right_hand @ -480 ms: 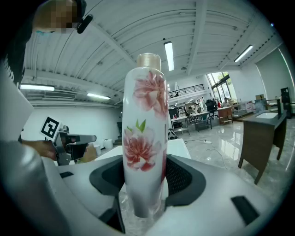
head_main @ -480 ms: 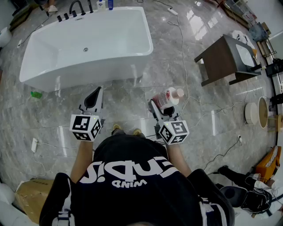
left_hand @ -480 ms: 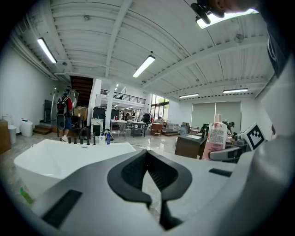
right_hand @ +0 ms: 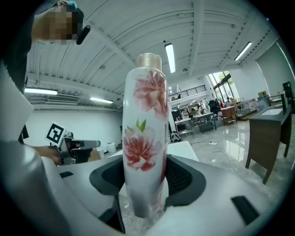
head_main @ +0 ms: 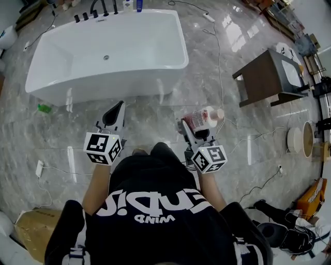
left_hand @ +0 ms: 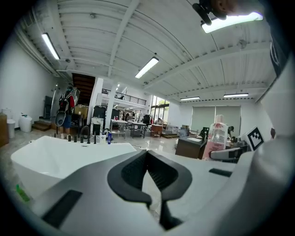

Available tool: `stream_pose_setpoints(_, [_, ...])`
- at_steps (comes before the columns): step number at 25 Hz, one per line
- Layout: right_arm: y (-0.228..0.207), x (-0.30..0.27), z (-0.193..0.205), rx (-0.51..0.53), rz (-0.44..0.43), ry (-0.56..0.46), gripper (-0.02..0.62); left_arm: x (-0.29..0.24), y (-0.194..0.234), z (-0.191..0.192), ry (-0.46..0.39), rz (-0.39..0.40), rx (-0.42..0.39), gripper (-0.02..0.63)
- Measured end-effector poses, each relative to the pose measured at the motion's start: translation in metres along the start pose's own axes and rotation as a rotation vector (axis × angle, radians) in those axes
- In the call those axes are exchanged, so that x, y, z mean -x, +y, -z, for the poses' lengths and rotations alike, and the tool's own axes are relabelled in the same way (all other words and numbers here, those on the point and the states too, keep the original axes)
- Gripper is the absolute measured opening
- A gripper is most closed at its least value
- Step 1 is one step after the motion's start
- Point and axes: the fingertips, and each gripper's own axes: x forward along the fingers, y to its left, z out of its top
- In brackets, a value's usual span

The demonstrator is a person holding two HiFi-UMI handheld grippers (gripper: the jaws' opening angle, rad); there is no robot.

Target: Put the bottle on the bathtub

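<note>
My right gripper (head_main: 190, 124) is shut on a white bottle with pink flowers (head_main: 202, 117), which it carries upright over the grey marble floor. In the right gripper view the bottle (right_hand: 144, 138) stands between the dark pads (right_hand: 182, 177), its pale cap on top. My left gripper (head_main: 118, 107) hangs to the left of it, shut with nothing held; its pads meet at the tips (left_hand: 148, 154). The white bathtub (head_main: 103, 85) lies ahead of both grippers, some way off, and shows low at the left (left_hand: 46, 159) in the left gripper view.
Black taps and small bottles (head_main: 103, 8) line the tub's far rim. A brown cabinet with a white basin (head_main: 269, 72) stands to the right. Cables (head_main: 220, 62) run across the floor. A green item (head_main: 45, 108) lies near the tub's left corner, a cardboard box (head_main: 31, 233) behind me.
The person's leg has swung forward between the grippers. Both grippers keep their pose, and the bottle stays in the right one.
</note>
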Motion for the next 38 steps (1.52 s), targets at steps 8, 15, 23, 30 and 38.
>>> stream_pose_setpoints(8, [-0.002, -0.041, -0.005, -0.008, 0.008, -0.012, 0.252, -0.027, 0.026, 0.000, 0.011, 0.021, -0.015, 0.008])
stream_pose_setpoints(15, [-0.026, -0.106, -0.015, -0.019, -0.031, -0.038, 0.252, -0.090, 0.058, -0.010, 0.015, 0.027, -0.037, 0.008])
stream_pose_setpoints(23, [-0.069, -0.201, -0.046, -0.039, -0.066, -0.039, 0.252, -0.179, 0.100, -0.033, 0.038, 0.026, -0.027, 0.008])
stream_pose_setpoints(30, [-0.119, -0.280, -0.081, -0.022, -0.111, 0.006, 0.252, -0.267, 0.131, -0.071, 0.050, 0.018, -0.017, 0.008])
stream_pose_setpoints(38, [-0.181, -0.368, -0.115, 0.002, -0.178, 0.030, 0.252, -0.358, 0.165, -0.108, 0.032, -0.064, -0.023, 0.008])
